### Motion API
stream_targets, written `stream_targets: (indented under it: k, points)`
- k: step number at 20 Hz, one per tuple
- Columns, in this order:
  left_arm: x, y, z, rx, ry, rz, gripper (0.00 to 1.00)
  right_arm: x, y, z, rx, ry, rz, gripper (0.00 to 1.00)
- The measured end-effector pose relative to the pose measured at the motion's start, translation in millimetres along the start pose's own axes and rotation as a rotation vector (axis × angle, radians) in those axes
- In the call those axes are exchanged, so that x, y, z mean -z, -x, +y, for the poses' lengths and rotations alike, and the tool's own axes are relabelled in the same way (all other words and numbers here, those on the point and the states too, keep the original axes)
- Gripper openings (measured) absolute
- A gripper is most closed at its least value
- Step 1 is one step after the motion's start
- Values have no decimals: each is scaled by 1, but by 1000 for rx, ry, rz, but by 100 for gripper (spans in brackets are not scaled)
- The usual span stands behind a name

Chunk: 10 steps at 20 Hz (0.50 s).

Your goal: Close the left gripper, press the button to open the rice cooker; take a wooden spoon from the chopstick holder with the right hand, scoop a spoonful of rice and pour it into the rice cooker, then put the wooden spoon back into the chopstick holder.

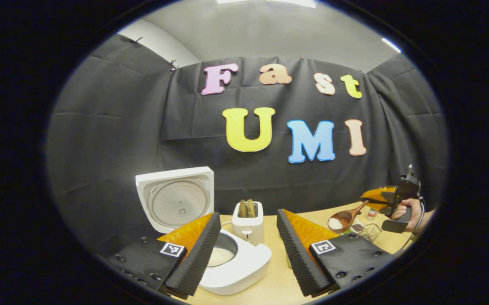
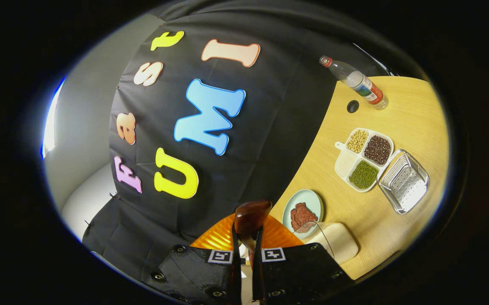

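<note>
The white rice cooker (image 1: 236, 271) stands open on the table with its lid (image 1: 176, 203) upright, and white rice lies in the inner pot (image 1: 223, 254). My left gripper (image 1: 248, 250) is open just in front of it, one finger on each side of the pot's right edge, holding nothing. Far right, a hand holds my right gripper (image 1: 373, 198), shut on the handle of a wooden spoon (image 1: 344, 220) whose bowl carries white rice above the table. In the right gripper view the spoon (image 2: 251, 216) sticks up between the shut fingers of the right gripper (image 2: 246, 250).
A white toaster (image 1: 248, 222) stands behind the cooker. On the wooden table (image 2: 414, 110) are a divided tray of beans and grains (image 2: 363, 159), a perforated metal basket (image 2: 403, 181), a bottle (image 2: 354, 80) and a plate of red food (image 2: 304, 214).
</note>
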State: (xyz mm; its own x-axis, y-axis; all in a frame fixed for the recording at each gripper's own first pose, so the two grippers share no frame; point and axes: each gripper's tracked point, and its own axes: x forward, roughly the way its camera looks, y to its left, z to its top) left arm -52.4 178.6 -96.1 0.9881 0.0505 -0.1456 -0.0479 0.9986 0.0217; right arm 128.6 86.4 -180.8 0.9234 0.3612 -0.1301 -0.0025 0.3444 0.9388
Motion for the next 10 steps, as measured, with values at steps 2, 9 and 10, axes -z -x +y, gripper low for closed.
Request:
stream_targets:
  k: [2,9,10]
  points:
    - [-1,3,0,7,-3,-1,88,7,0,14,-26,-9,8,10]
    - [-4,15,16,-2,17,-20,88,53,-20,71,-115,-61,96,10]
    - [-4,16,22,-10,16,-22,93,61,-24,78,-127,-66,111,10]
